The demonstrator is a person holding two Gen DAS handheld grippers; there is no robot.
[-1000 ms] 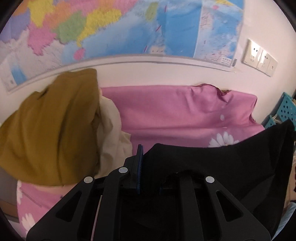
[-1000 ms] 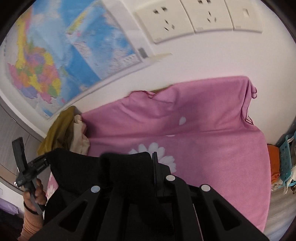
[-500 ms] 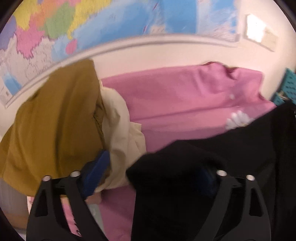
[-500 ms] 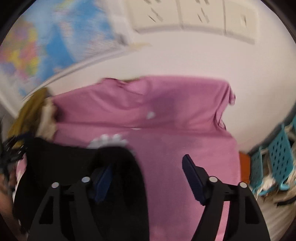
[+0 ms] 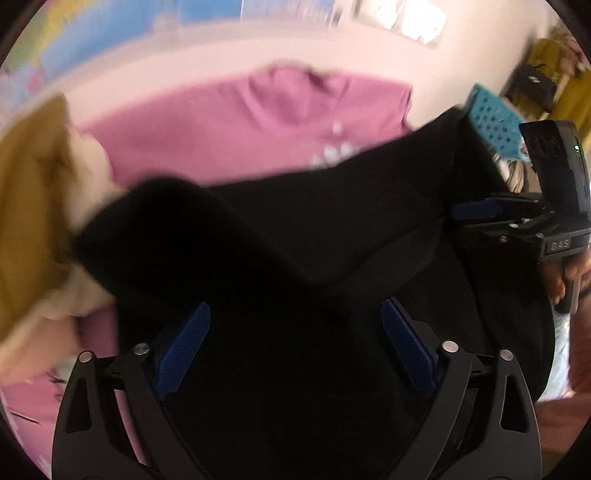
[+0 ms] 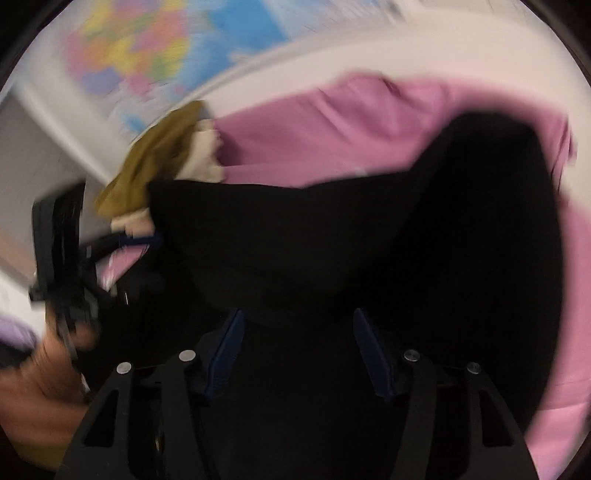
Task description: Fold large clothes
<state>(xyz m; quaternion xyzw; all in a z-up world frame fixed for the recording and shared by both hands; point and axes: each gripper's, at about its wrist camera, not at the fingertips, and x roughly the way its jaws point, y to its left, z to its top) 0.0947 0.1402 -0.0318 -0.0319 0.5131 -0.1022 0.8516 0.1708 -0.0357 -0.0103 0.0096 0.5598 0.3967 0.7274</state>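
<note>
Both claws spread wide, left gripper (image 5: pixel 295 347) and right gripper (image 6: pixel 297 349), gripping nothing above loose black fabric garment (image 5: pixel 295 240); risks sliding, bunching on pink floral bedspread (image 5: pixel 221 133).

White wall (image 6: pixel 369 48), colourful map (image 6: pixel 147 48) on it, wall sockets (image 5: pixel 410 18), blurred

Clothes pile (image 5: pixel 33 206) blocking left

**Black garment spread on pink cover**

The black garment (image 5: pixel 295 236) lies loosely spread and rumpled over the pink flowered cover (image 5: pixel 229 125), a raised fold running across its middle. Its left edge touches the mustard and cream clothes (image 6: pixel 162 162) heaped beside it. Both views are blurred.
</note>
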